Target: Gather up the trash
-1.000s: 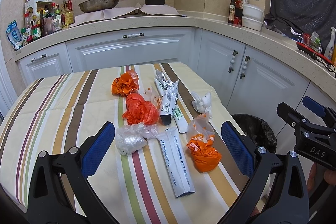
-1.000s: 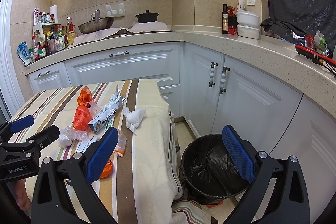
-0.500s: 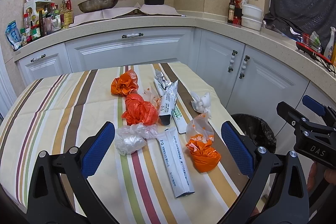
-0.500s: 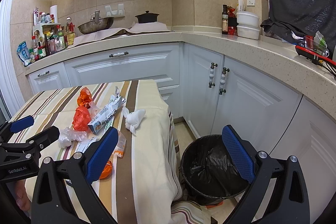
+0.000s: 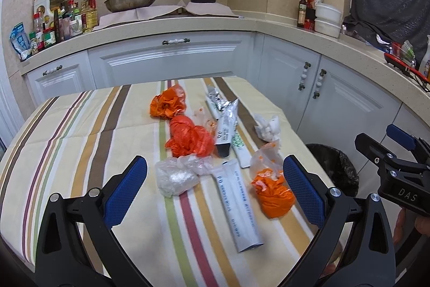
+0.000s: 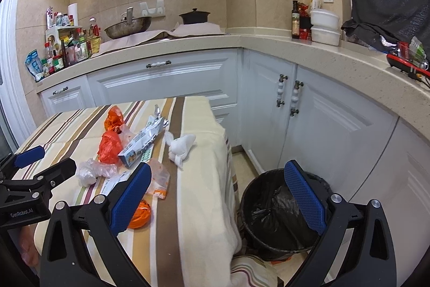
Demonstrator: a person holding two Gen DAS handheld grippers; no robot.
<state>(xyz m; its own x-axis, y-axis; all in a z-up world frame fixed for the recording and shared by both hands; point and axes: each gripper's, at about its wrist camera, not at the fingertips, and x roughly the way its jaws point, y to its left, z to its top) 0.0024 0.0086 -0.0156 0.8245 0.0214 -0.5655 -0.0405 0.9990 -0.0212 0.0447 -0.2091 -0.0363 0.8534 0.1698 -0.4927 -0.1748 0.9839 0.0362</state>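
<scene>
Trash everywhere on the striped table (image 5: 80, 131), none collected: bin (image 6: 271, 209) beside it awaits, white tube (image 5: 239, 203), orange bag (image 5: 271, 195), clear wad (image 5: 174, 176) untouched. Left gripper (image 5: 215, 190) and right gripper (image 6: 217, 198) hover released, empty.

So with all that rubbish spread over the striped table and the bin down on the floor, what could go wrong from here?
Both grippers are open and hold nothing.

1. The white wad sits near the table edge; a nudge might knock it to the floor beside the bin.

2. The orange bag touches the long white packet, so the left gripper may drag both.

3. The clear plastic is thin and could slip out.
</scene>
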